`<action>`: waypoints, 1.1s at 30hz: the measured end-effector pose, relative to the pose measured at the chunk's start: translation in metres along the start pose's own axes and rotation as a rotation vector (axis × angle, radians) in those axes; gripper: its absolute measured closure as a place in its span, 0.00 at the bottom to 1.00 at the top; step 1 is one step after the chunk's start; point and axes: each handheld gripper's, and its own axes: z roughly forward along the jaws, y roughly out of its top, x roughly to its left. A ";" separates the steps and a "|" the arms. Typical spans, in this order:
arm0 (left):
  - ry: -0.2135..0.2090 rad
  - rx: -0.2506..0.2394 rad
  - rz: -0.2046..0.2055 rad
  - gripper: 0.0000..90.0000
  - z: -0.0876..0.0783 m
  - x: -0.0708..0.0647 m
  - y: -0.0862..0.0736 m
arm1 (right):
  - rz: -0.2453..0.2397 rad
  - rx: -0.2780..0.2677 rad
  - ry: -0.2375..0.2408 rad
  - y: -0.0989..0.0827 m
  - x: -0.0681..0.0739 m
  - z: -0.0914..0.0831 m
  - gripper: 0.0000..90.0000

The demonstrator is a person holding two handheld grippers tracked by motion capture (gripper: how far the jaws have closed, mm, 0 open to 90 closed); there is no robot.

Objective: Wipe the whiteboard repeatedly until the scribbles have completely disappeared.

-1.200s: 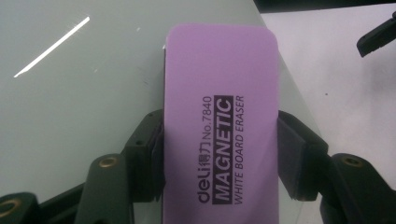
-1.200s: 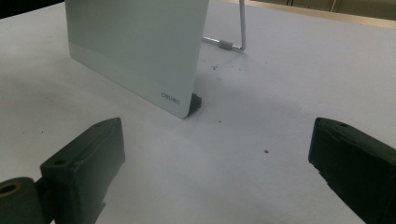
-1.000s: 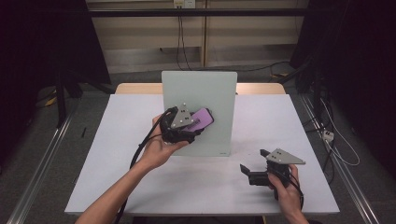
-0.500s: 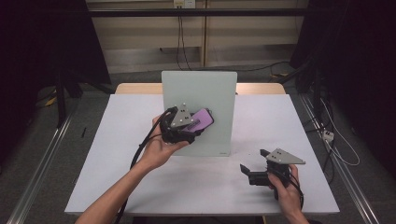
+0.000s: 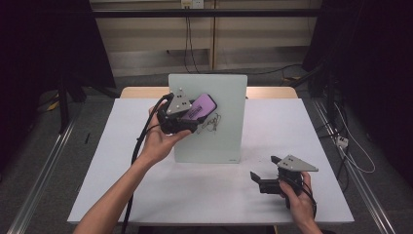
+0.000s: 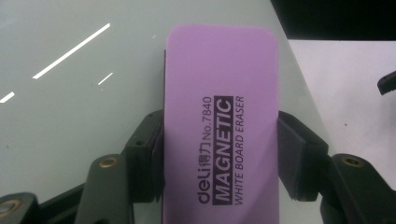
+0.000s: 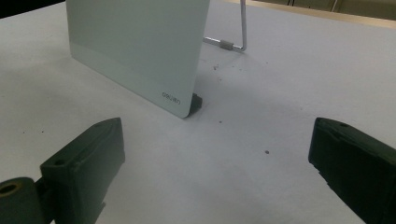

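A pale green glass whiteboard (image 5: 219,141) stands upright on the white table (image 5: 122,161), propped on a wire stand (image 7: 233,44). My left gripper (image 5: 192,116) is shut on a purple magnetic whiteboard eraser (image 5: 202,105), gripping its long sides, and holds it against the board's upper left. In the left gripper view the eraser (image 6: 219,121) lies flat on the board (image 6: 70,107) between the two pads (image 6: 149,149). A dark scribble (image 5: 212,123) marks the board just right of the gripper. My right gripper (image 5: 263,168) rests on the table at the front right, open and holding nothing, and points at the board's lower corner (image 7: 180,100).
The table's right half (image 5: 292,126) lies bare behind my right gripper. A few dark crumbs (image 7: 266,151) dot the tabletop near the board's foot. A black cable (image 5: 141,141) trails from the left gripper down along the forearm. Floor rails (image 5: 44,170) flank the table.
My left gripper has slid the eraser up and a little left across the board, and the scribble now shows below it. The right gripper has stayed still.
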 end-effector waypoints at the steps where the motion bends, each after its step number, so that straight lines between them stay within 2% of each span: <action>1: 0.003 -0.001 0.001 0.46 0.001 -0.001 0.000 | -0.002 -0.001 0.001 0.000 0.000 0.000 0.04; 6: -0.004 0.009 0.019 0.46 0.005 -0.005 0.000 | 0.003 -0.001 0.000 0.000 0.000 0.000 0.04; 15: -0.029 0.040 0.049 0.46 0.020 -0.023 0.000 | -0.005 -0.001 0.004 0.000 0.000 0.000 0.04; 18: -0.035 0.062 0.072 0.46 0.025 -0.030 -0.001 | 0.002 -0.005 0.002 0.000 0.000 -0.001 0.04; 28: -0.074 0.096 0.085 0.46 0.037 -0.048 -0.013 | 0.003 -0.005 0.004 0.000 0.000 -0.001 0.04; 33: -0.103 0.136 0.117 0.46 0.044 -0.059 -0.021 | 0.002 -0.004 0.005 0.000 0.001 -0.001 0.04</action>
